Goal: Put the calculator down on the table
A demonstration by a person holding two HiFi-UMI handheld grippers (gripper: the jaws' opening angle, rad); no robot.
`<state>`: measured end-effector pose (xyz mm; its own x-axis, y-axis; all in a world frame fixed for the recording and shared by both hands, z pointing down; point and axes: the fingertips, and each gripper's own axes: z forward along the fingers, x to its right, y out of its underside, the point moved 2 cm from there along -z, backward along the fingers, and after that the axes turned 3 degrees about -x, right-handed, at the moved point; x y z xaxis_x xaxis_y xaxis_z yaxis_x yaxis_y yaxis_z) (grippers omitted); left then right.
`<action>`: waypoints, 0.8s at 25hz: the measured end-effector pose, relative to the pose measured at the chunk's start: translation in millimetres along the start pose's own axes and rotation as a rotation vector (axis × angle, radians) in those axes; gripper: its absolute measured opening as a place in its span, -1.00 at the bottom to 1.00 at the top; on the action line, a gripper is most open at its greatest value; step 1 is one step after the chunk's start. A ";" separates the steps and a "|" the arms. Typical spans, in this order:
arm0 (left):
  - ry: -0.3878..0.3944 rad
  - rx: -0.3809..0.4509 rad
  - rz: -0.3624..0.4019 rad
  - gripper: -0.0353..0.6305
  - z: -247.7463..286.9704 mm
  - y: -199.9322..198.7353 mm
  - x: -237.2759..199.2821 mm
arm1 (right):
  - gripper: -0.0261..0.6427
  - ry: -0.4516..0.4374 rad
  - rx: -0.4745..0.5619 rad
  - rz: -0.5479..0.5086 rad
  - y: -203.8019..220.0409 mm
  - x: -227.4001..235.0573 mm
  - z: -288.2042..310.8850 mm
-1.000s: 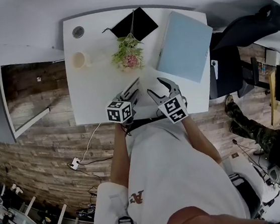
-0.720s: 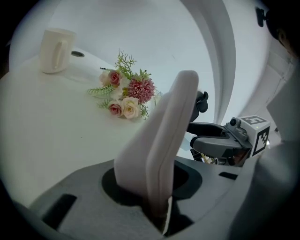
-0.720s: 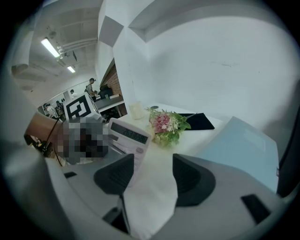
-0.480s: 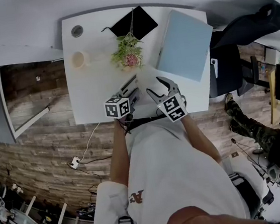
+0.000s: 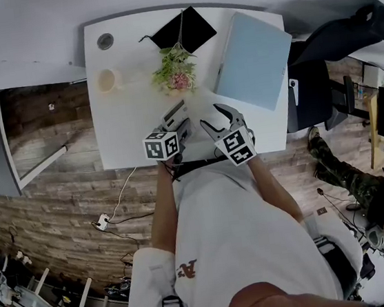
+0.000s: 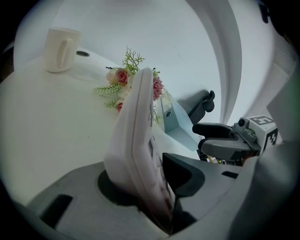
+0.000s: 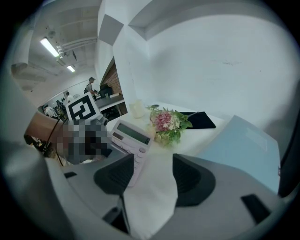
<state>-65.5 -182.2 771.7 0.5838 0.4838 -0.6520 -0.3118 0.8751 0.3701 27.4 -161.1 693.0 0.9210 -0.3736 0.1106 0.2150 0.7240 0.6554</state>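
Note:
A white calculator (image 5: 174, 113) is between the jaws of my left gripper (image 5: 178, 122), just above the front part of the white table (image 5: 126, 129). In the left gripper view the calculator (image 6: 138, 136) stands on edge, its keys facing the right pad, and both pads still touch it. These jaws have just been opening. The right gripper view shows the calculator (image 7: 129, 136) tilted, display upward, beside the flowers. My right gripper (image 5: 217, 120) hovers just right of it, open, with only table between its fingers (image 7: 192, 180).
A bunch of pink flowers (image 5: 176, 71) lies just beyond the calculator. A cream mug (image 5: 107, 81) stands at the left, a black pad (image 5: 184, 32) at the back, a light blue folder (image 5: 253, 58) at the right. A black office chair (image 5: 344, 33) stands past the table's right edge.
The left gripper has shifted and rolled slightly, and the calculator's face shows more from above. The right gripper has stayed where it was.

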 end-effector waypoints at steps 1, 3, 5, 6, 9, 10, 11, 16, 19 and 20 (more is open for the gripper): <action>-0.006 -0.001 0.000 -0.40 -0.4 -0.3 -0.3 | -0.14 0.000 0.000 0.000 -0.3 -0.7 0.0; -0.022 -0.005 0.001 -0.38 -1.1 -1.2 -1.4 | -0.14 -0.001 -0.001 0.000 -1.3 -1.5 -0.3; -0.041 -0.014 0.007 -0.33 -1.5 -1.9 -2.9 | -0.14 -0.002 -0.001 -0.002 -2.3 -2.0 -0.8; -0.046 -0.018 0.012 -0.32 -1.7 -2.2 -3.2 | -0.14 -0.003 -0.002 -0.002 -2.8 -2.2 -0.9; -0.065 -0.026 0.023 -0.30 -2.5 -2.7 -4.5 | -0.14 -0.003 -0.002 -0.005 -4.1 -3.1 -0.5; -0.074 -0.028 0.025 -0.28 -3.0 -2.6 -5.4 | -0.14 -0.003 -0.002 -0.005 -4.4 -3.5 -0.3; -0.085 -0.029 0.027 -0.26 -3.6 -2.2 -6.6 | -0.14 -0.003 -0.002 -0.006 -4.6 -3.9 -0.3; -0.144 -0.034 0.039 -0.10 -7.5 0.4 -14.9 | -0.14 -0.004 -0.002 -0.009 -3.9 -5.8 0.2; -0.171 -0.029 0.057 -0.05 -8.4 0.4 -17.7 | -0.14 -0.004 -0.003 -0.011 -3.5 -5.8 1.1; -0.181 -0.025 0.062 -0.03 -9.0 0.4 -18.6 | -0.14 -0.004 -0.003 -0.011 -3.7 -6.2 1.5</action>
<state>-83.2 -190.7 778.1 0.6872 0.5287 -0.4982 -0.3688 0.8448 0.3878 20.3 -162.4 691.0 0.9173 -0.3838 0.1058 0.2263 0.7214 0.6544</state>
